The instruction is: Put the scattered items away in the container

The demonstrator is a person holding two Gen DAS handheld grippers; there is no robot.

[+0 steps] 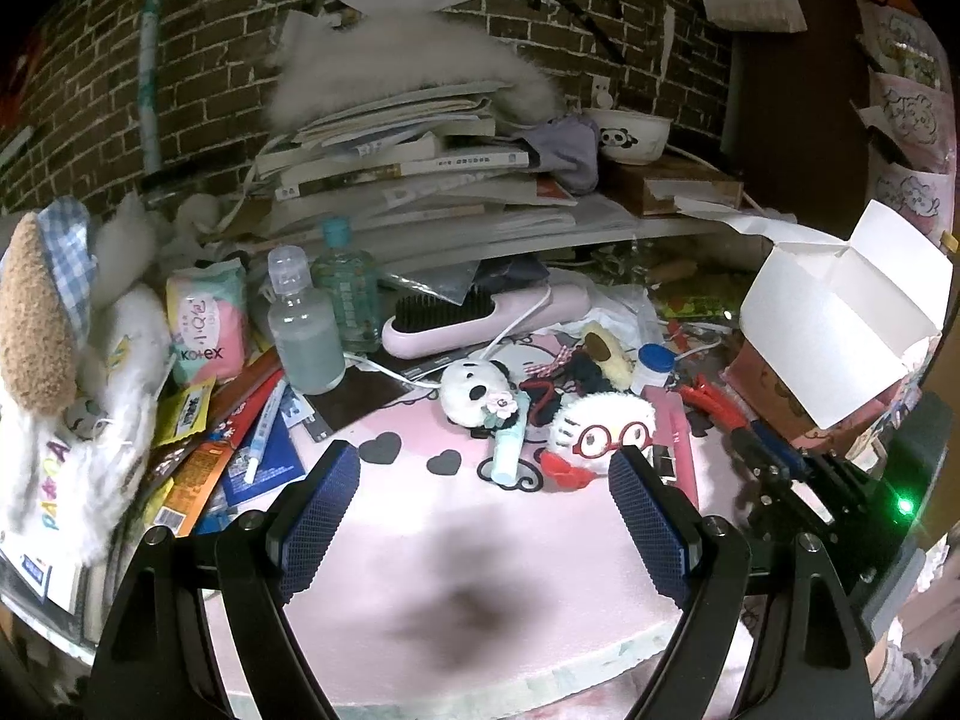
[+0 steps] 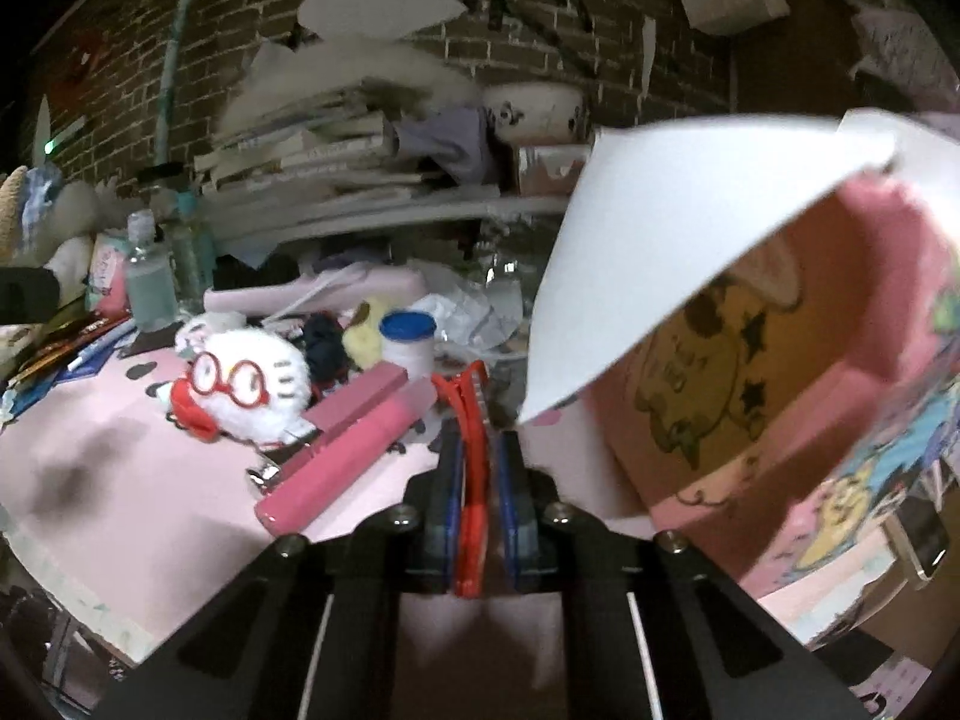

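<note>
My left gripper [image 1: 483,480] is open and empty above the pink mat [image 1: 420,540], just short of a white plush with red glasses [image 1: 600,429], a panda plush [image 1: 474,390] and a mint tube [image 1: 509,450]. My right gripper [image 2: 477,444] is shut on a red hair clip [image 2: 471,420], held just left of the open pink cartoon box [image 2: 780,360] with white flaps. In the left wrist view the right gripper [image 1: 762,450] holds the red clip [image 1: 714,402] beside the box [image 1: 840,312]. The plush [image 2: 252,384] and pink tubes [image 2: 354,438] lie left of it.
Two bottles [image 1: 306,330], a pink hairbrush [image 1: 480,318], a Kotex pack [image 1: 207,318] and pens [image 1: 264,420] crowd the left and back. A book stack [image 1: 420,180] and panda bowl [image 1: 630,132] sit on a shelf. A small blue-capped jar [image 2: 408,336] stands behind the tubes.
</note>
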